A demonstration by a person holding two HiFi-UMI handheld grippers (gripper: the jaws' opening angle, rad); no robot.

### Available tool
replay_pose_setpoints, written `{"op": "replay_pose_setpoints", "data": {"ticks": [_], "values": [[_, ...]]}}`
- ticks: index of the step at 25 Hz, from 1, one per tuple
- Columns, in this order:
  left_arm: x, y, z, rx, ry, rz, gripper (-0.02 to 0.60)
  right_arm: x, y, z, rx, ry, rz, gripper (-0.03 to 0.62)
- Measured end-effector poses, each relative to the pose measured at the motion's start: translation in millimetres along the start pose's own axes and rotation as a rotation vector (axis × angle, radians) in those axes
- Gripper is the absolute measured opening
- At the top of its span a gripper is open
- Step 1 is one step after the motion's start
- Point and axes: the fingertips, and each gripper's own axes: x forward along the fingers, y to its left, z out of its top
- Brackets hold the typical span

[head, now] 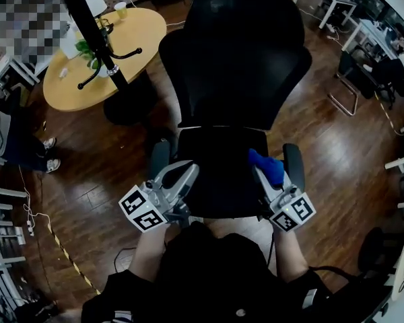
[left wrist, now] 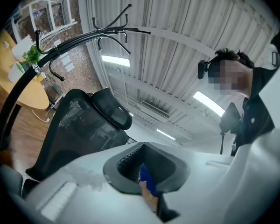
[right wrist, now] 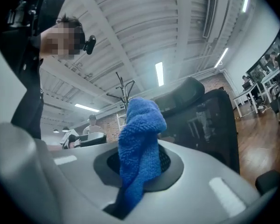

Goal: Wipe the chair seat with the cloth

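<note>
head view: your right gripper (head: pixel 264 175) holds the blue cloth (head: pixel 270 167) above the chair seat (head: pixel 215 180), near its right edge. your left gripper (head: pixel 183 177) is at the seat's left.

left gripper view: jaws together, carrying nothing.

right gripper view: jaws pinch the cloth. it looks soft, light and floppy, so keep hold of its bunched middle.

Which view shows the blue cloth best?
The right gripper view: the cloth fills the centre, pinched in the right gripper, its pile sharp. In the head view the cloth is only a small bunch over the seat. The left gripper view shows just a blue sliver, possibly the cloth.
</note>
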Motion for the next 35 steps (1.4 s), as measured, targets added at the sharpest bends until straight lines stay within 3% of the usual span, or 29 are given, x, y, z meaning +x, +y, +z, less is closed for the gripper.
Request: {"op": "replay_pose_setpoints", "data": {"ticks": [5,8,11,15,19,23,27,30,35], "values": [[16.8,39.7,12.4,-0.043,0.008,0.022,-0.008,48.7,-43.7,-16.3,0.047,0.047,-0.083,0.037],[28.9,68.9,0.9,-0.067,0.02,0.07,-0.008,83.5,-86.5,-51.1,0.061,0.121,-0.095,0.037],[32.6,108.3,-24.7,-0.104,0.022,0.121,-0.008,123.1,-139.8,-128.4,0.062,0.242,-0.11,0.037],[17.3,153.4,-61.0,-0.161,0.017,0.218,-0.008,169.4,-189.6,-262.5,0.09,0.423,-0.143,0.037],[-2.4,178.1,-92.7,-0.183,0.022,0.233,-0.008,216.2,-209.4,-384.9,0.161,0.567,-0.143,0.037],[-18.0,205.1,-118.6,-0.213,0.018,0.259,-0.008,257.2,-206.2,-459.8,0.119,0.701,-0.07,0.037],[-23.6,206.2,-132.1,-0.229,0.045,0.248,-0.008,258.1,-196.1,-505.4,0.046,0.847,-0.035,0.038],[-26.0,204.8,-132.2,-0.229,0.055,0.243,-0.008,257.5,-197.8,-504.7,0.024,0.839,-0.049,0.038],[-27.4,208.7,-134.8,-0.226,0.077,0.253,-0.008,230.3,-247.6,-493.7,-0.01,0.849,-0.195,0.037]]}}
